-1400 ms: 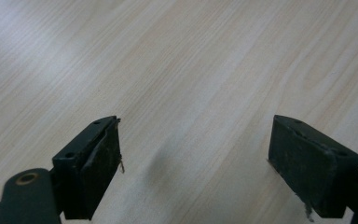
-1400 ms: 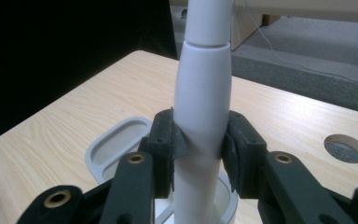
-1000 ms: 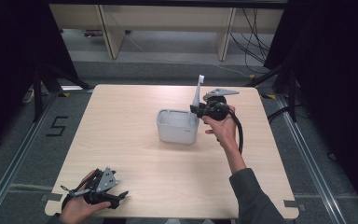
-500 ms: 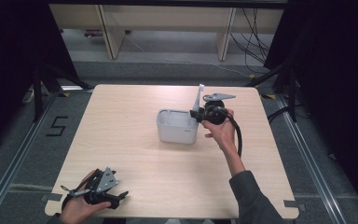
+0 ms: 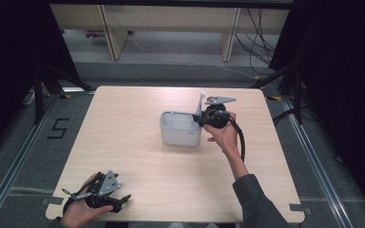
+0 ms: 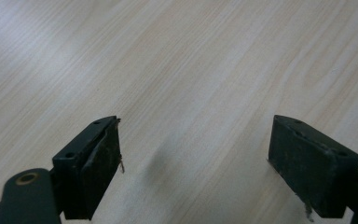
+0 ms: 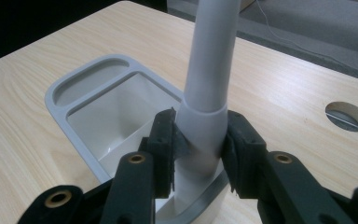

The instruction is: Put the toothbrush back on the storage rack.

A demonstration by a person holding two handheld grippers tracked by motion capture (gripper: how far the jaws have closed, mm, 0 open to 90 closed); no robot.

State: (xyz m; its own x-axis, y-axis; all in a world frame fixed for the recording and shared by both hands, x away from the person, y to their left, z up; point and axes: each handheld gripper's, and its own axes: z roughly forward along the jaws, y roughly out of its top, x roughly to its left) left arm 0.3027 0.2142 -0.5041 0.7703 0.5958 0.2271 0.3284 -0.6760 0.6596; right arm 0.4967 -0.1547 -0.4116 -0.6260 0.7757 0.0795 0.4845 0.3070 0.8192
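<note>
Right tongs (image 7: pixel 199 140) clamped on grey handle (image 7: pixel 209 70) over bin (image 5: pixel 180 129), left tongs (image 6: pixel 196 163) apart

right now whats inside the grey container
The grey container has a big compartment that looks bare, plus a shallow one. The right gripper and grey handle cover its near corner.

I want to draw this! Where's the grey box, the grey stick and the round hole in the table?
Box (image 7: pixel 58 95): right gripper view, on its flat rim by the shallow tray.
Stick (image 7: pixel 212 56): right gripper view, on the shaft above the right gripper (image 7: pixel 198 140).
Hole (image 7: pixel 347 116): right gripper view, at its middle.
</note>
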